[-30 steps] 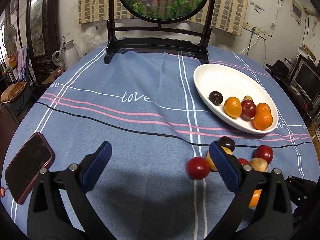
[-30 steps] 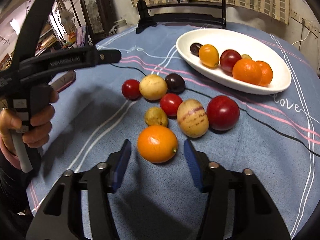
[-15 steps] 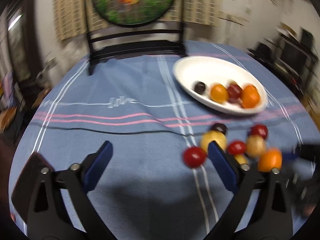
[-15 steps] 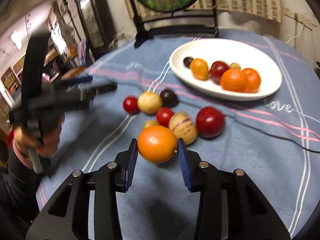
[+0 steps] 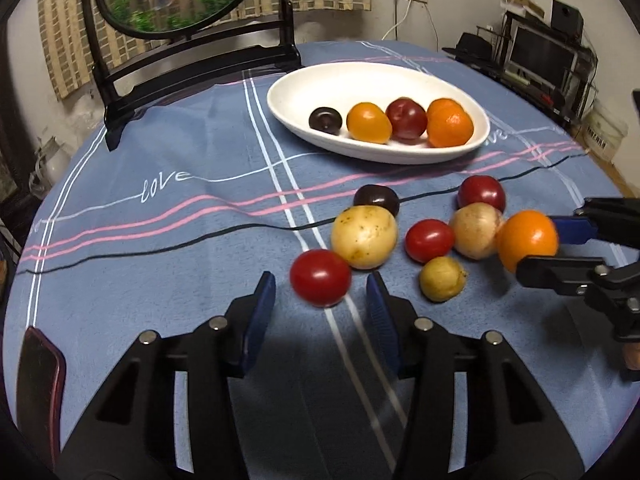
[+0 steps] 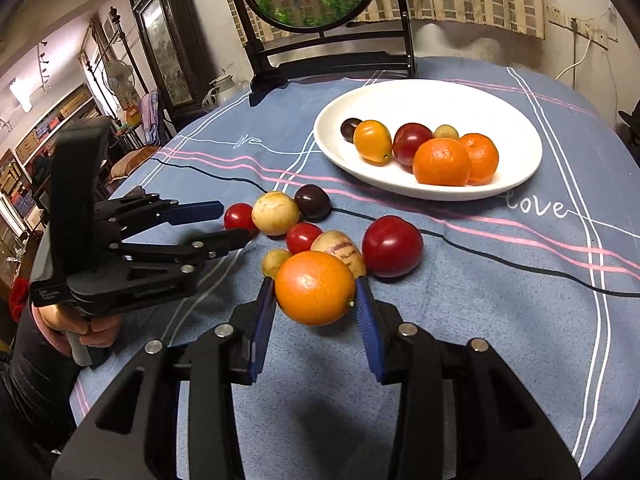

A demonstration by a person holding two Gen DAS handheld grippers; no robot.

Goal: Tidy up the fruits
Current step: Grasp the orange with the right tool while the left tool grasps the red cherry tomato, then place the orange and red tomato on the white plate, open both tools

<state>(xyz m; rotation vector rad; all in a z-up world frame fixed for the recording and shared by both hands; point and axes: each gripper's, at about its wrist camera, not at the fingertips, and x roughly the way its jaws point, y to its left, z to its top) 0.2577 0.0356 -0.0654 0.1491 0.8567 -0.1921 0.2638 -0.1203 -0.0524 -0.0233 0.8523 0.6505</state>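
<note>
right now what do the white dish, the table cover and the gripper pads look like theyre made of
White dish: likely glazed ceramic, possibly melamine; smooth, soft sheen.
Table cover: woven cloth, matte blue with printed stripes; it wrinkles near the lettering.
Gripper pads: blue, ribbed, probably rubber or soft plastic, on black plastic-looking fingers.

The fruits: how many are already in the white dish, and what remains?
Six fruits lie in the white dish. The right hand-held gripper clamps an orange. The left hand-held gripper, which has just been closing, brackets a red tomato. Six more wait on the tablecloth.
</note>
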